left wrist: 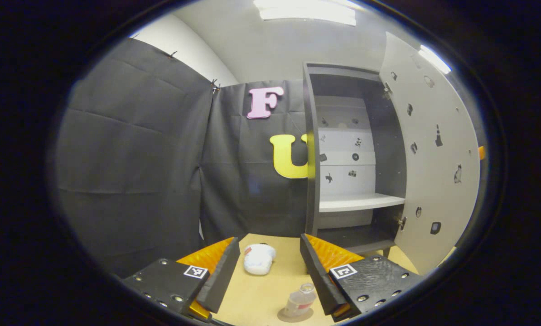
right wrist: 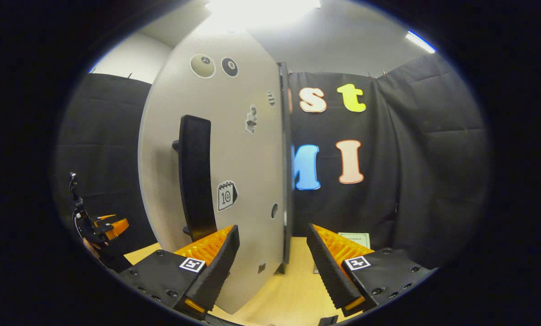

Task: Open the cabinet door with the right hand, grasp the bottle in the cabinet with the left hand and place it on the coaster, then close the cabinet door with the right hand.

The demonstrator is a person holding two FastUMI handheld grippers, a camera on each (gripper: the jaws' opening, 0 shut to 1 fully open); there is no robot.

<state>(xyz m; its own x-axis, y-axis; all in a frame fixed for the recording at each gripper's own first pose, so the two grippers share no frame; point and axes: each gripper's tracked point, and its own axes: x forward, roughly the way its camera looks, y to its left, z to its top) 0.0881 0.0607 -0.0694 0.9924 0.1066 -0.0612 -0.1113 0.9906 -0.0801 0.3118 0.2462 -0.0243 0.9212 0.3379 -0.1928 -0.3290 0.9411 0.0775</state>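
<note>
The bottle (left wrist: 301, 299) stands on the coaster (left wrist: 294, 315) on the desk (left wrist: 261, 290), below the left hand-held gripper (left wrist: 269, 258), which gapes wide and holds nothing. The cabinet (left wrist: 343, 154) door (left wrist: 433, 172) hangs open. The right hand-held gripper (right wrist: 272, 249), spread wide and empty, faces the door's edge beside its handle (right wrist: 195, 176).

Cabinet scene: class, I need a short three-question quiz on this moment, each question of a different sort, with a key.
1. True or false: the cabinet door is closed.
2. The bottle stands on: A) the white shelf B) the coaster C) the white pouch
3. Fill in: the left gripper has its jaws ____.

Key: 1 false, it stands open; 2 B; 3 open, holding nothing.
</note>
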